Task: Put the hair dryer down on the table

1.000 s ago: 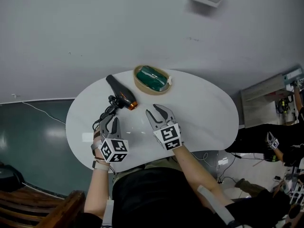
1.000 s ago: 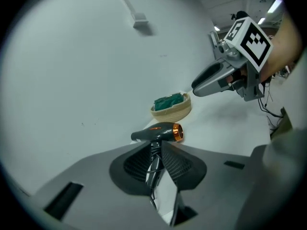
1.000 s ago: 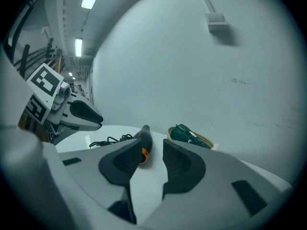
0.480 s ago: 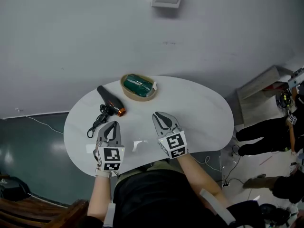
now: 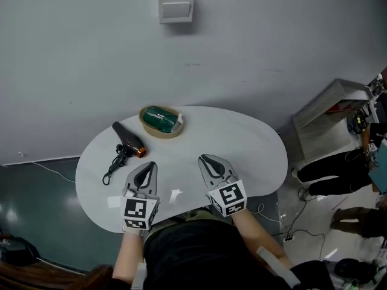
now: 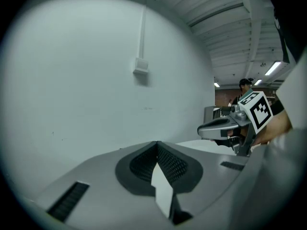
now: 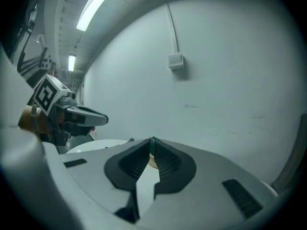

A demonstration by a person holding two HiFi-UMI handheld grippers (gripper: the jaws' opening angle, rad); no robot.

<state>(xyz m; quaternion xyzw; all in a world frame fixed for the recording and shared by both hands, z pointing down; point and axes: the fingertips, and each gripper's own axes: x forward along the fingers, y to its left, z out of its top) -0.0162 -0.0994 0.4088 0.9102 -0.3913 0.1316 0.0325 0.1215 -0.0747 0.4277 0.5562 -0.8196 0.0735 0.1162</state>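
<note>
The black hair dryer (image 5: pixel 127 140) with an orange nozzle lies on the white oval table (image 5: pixel 254 144) at its far left, its cord (image 5: pixel 113 166) curled beside it. My left gripper (image 5: pixel 150 164) hovers near the table's front edge, shut and empty, a short way right of the cord. My right gripper (image 5: pixel 205 158) hangs beside it, also shut with nothing in it. In the left gripper view the jaws (image 6: pixel 157 143) meet tip to tip and point at the wall. The right gripper view shows the same for its jaws (image 7: pixel 151 139).
A round woven basket (image 5: pixel 161 121) with a green thing in it sits at the table's far side. Two small white scraps (image 5: pixel 176 194) lie near the front edge. A grey cabinet (image 5: pixel 329 104) and people stand at the right. A white box (image 5: pixel 176 8) hangs on the wall.
Both grippers went from open to shut and drew back toward the person. The left gripper moved away from the dryer's cord. The dryer stays on the table.
</note>
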